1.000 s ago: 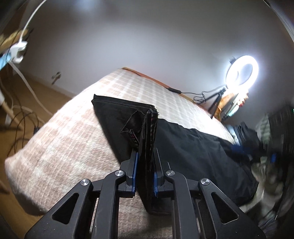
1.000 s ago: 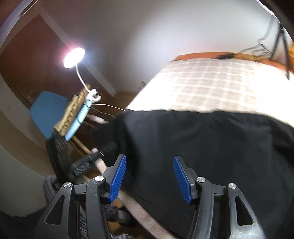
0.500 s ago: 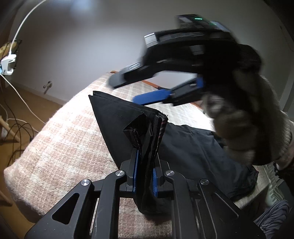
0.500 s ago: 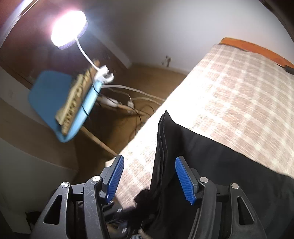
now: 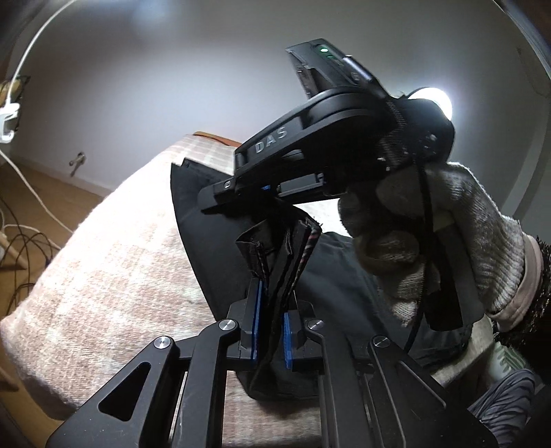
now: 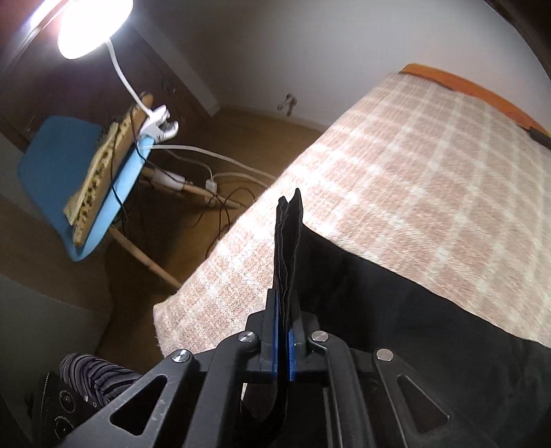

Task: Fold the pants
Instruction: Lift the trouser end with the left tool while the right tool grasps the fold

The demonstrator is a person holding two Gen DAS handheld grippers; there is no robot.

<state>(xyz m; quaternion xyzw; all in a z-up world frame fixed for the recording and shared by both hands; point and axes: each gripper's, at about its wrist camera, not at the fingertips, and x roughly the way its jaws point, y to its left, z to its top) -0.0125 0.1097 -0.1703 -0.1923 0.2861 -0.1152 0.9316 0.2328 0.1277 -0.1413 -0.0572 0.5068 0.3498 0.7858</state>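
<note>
Black pants [image 5: 206, 248] lie on a bed with a pink and white checked cover [image 5: 110, 262]. My left gripper [image 5: 272, 327] is shut on a thick bunched edge of the pants, with seams showing above the blue pads. My right gripper [image 6: 283, 344] is shut on another edge of the pants [image 6: 396, 310], which stands up as a thin fold between its pads. In the left wrist view the right gripper's black body and the gloved hand [image 5: 430, 248] holding it hang just above and right of the left gripper's grip.
A blue chair [image 6: 69, 193] with a wooden rack stands on the floor left of the bed, under a clip lamp [image 6: 93, 24]. Cables [image 6: 213, 186] lie on the wooden floor. An orange bed edge [image 6: 475, 89] runs at the far side.
My right gripper has come over to the left gripper and closed on the pants edge; it was open half a second ago. The left gripper still holds its bunch.
</note>
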